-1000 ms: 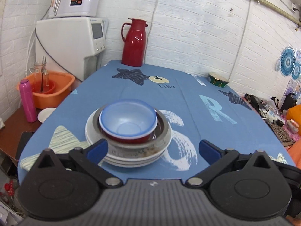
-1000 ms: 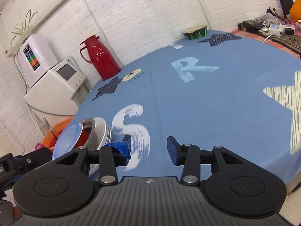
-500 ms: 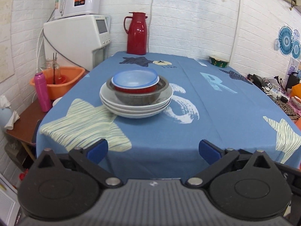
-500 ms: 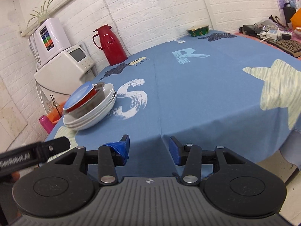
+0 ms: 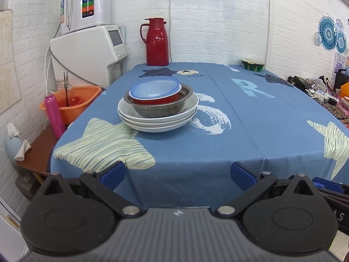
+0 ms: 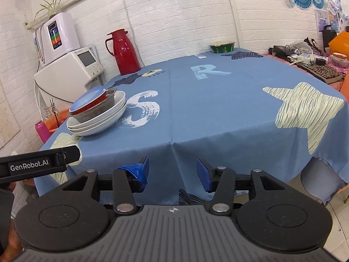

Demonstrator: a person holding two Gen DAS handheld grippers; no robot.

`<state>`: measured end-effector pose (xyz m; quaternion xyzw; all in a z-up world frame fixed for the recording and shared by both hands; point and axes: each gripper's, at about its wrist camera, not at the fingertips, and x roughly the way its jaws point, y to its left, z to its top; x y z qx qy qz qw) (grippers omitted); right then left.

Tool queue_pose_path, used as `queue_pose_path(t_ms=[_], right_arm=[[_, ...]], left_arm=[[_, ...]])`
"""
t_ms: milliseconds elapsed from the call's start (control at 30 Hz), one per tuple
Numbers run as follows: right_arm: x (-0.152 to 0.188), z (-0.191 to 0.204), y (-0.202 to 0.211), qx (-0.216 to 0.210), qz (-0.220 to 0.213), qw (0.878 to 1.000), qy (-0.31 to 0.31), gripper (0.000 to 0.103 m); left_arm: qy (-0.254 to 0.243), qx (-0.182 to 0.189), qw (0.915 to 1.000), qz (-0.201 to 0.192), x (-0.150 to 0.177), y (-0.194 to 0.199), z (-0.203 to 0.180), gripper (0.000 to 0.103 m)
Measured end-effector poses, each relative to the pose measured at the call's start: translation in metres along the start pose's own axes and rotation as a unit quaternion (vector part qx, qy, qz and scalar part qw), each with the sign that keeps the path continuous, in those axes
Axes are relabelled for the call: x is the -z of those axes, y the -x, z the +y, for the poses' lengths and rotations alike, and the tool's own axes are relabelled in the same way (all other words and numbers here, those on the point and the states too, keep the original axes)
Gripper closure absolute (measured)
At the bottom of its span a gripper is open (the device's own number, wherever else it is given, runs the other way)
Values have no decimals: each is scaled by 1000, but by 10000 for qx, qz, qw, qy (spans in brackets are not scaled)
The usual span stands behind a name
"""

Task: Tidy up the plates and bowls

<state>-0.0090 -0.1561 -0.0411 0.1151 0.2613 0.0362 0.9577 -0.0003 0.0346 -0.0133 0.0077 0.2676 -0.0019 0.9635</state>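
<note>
Both claws hang off the near edge of the table, holding nothing. Left claw [image 5: 177, 174] sits low in the left wrist view with its blue pads spread wide; right claw [image 6: 172, 170] sits low in the right wrist view with a narrower gap, still empty, and tape wrapped on its left pad. A black bar of the left claw pokes in at the lower left of the right wrist view.

Table [image 5: 250, 139] fills the middle of both views, under a blue cloth printed with pale stars, an S and an R.

White dispenser [image 5: 87, 50] stands at the upper left, beside the table's far corner, with a smaller white unit [image 5: 86, 6] on top.

Stack of dishes sits left of centre on the cloth, touching the S print and well apart from both claws. Three white plates [image 5: 157, 123] lie at the bottom, a steel bowl [image 5: 159, 109] rests in them, a red bowl [image 5: 156, 99] nests inside that, and a blue bowl [image 5: 154, 87] sits on top.

Orange basin [image 5: 72, 102] rests on a side surface at the left. Red jug [image 5: 157, 41] stands upright at the table's far edge against the wall. Pink bottle [image 5: 53, 115] stands just in front of the basin. Green bowl [image 5: 253, 63] sits at the far right corner.
</note>
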Motion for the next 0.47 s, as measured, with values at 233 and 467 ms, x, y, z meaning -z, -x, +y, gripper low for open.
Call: queue_pose_path(t_ms=[233, 467], right_arm=[[4, 1, -2, -28, 94, 10000, 12, 67], [7, 5, -2, -81, 134, 9999, -6, 65]], left_arm=[[-52, -27, 10000, 21, 2, 0, -3, 1], [-76, 23, 9998, -168, 3, 5, -3, 1]])
